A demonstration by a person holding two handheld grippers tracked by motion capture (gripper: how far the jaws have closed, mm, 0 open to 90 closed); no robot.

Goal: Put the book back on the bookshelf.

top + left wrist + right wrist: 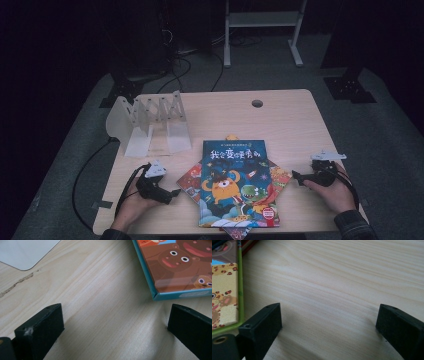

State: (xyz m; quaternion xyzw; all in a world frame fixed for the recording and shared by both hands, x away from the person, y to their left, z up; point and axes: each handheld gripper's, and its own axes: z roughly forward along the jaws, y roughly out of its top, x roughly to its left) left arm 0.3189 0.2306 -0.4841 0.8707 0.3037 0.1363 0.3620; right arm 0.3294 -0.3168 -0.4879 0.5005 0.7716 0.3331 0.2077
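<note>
The table (pixel 295 120) is light wood; its near edge is cut off at the bottom of the high view, and the surroundings beyond it are too dark to make out.

A stack of books (pixel 235 182) lies flat at 6 o'clock of the table centre, fanned out. The top book (pixel 234 170) has a blue cover with a cartoon monster. The books below show only as corners: red at 9 o'clock and 3 o'clock of the top book, yellow at 12 o'clock. How many lie beneath cannot be counted. The stack's near end runs off the frame.

A pale folding rack (pixel 150 122) stands at 10 o'clock of the stack, well apart from it.

The left gripper (pixel 172 194) rests on the table at 9 o'clock of the stack, just beside the red corner, jaws pointing to 3 o'clock. Its jaws are released, spread wide over bare wood with nothing between them. In the left gripper view a teal-edged book corner (pixel 175 267) lies near, at 1 o'clock.

The right gripper (pixel 296 176) rests at 3 o'clock of the stack, jaws pointing to 9 o'clock. Its jaws are also released and hold nothing. In the right gripper view a green-edged book (pixel 225 292) shows at 9 o'clock, cut off by the frame.
</note>
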